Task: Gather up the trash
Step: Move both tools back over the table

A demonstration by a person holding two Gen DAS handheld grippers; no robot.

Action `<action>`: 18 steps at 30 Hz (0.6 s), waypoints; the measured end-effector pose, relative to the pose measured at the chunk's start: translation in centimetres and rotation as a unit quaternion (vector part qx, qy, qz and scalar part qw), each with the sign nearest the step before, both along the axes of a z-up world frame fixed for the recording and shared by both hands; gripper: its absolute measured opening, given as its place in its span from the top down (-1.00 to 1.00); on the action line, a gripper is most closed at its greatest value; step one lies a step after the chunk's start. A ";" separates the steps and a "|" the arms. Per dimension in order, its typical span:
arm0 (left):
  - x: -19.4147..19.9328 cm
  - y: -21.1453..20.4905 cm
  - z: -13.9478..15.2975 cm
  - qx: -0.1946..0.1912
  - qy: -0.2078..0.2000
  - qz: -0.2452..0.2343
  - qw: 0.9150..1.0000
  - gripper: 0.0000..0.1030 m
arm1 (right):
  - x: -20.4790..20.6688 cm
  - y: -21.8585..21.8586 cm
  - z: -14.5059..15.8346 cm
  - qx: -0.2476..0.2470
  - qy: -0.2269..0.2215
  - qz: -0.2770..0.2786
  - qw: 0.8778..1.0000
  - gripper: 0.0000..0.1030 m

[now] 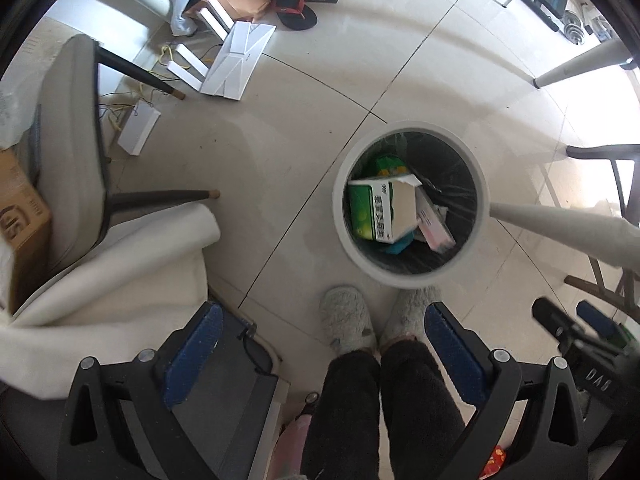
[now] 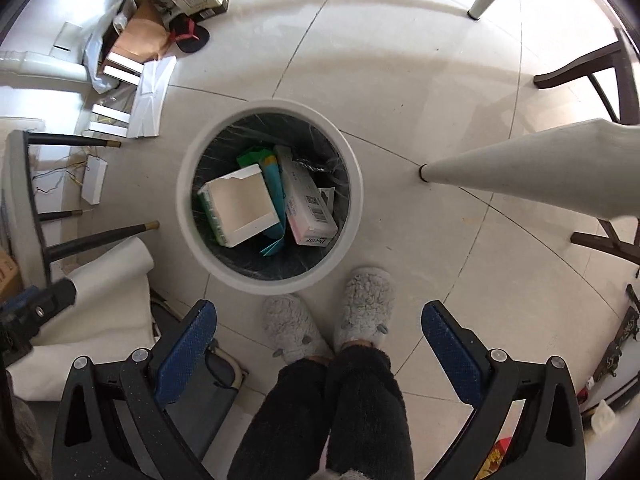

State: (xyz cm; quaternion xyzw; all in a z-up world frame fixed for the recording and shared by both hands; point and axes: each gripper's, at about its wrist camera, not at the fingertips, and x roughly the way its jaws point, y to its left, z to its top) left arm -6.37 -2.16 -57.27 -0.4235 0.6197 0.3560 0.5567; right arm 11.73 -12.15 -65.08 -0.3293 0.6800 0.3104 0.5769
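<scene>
Slippers point(image 2: 328, 320) in grey fleece stand nearest us, toes touching the white trash bin point(image 2: 188, 196). Above them we see the left hand-held gripper point(image 1: 320, 356) and the right hand-held gripper point(image 2: 318, 350), each with blue pads spread wide apart and nothing between them. Inside the bin, on its black liner, lie a green-and-white carton point(image 2: 240, 210), a pink-and-white box point(image 2: 310, 208) and teal packaging point(image 2: 272, 178). A white worktop leg point(image 2: 520, 168) meets the floor just right of the bin. Beyond the bin, white boxes point(image 1: 236, 60) and a black sandal point(image 1: 294, 8) litter the tiles.
</scene>
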 end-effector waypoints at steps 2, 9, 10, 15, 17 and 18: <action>-0.4 -0.7 2.0 0.004 -0.001 -0.002 1.000 -1.00 | -0.2 -0.3 2.3 0.005 -0.001 -0.002 1.000 -1.00; -1.5 -2.8 10.1 0.024 -0.012 -0.008 1.000 -1.00 | -1.3 -1.5 12.0 0.026 -0.012 0.005 1.000 -1.00; -1.6 -3.0 11.5 0.029 -0.014 -0.009 0.999 -1.00 | -1.5 -1.8 13.9 0.031 -0.016 0.007 0.999 -1.00; -2.5 -4.0 17.6 0.054 -0.028 -0.018 0.998 -1.00 | -1.9 -2.9 21.9 0.055 -0.025 0.005 0.998 -1.00; -3.0 -4.4 19.9 0.060 -0.034 -0.018 0.997 -1.00 | -2.0 -3.2 24.7 0.059 -0.029 0.008 0.998 -1.00; -3.3 -4.6 21.1 0.064 -0.037 -0.019 0.997 -1.00 | -2.2 -3.4 26.0 0.062 -0.031 0.009 0.998 -1.00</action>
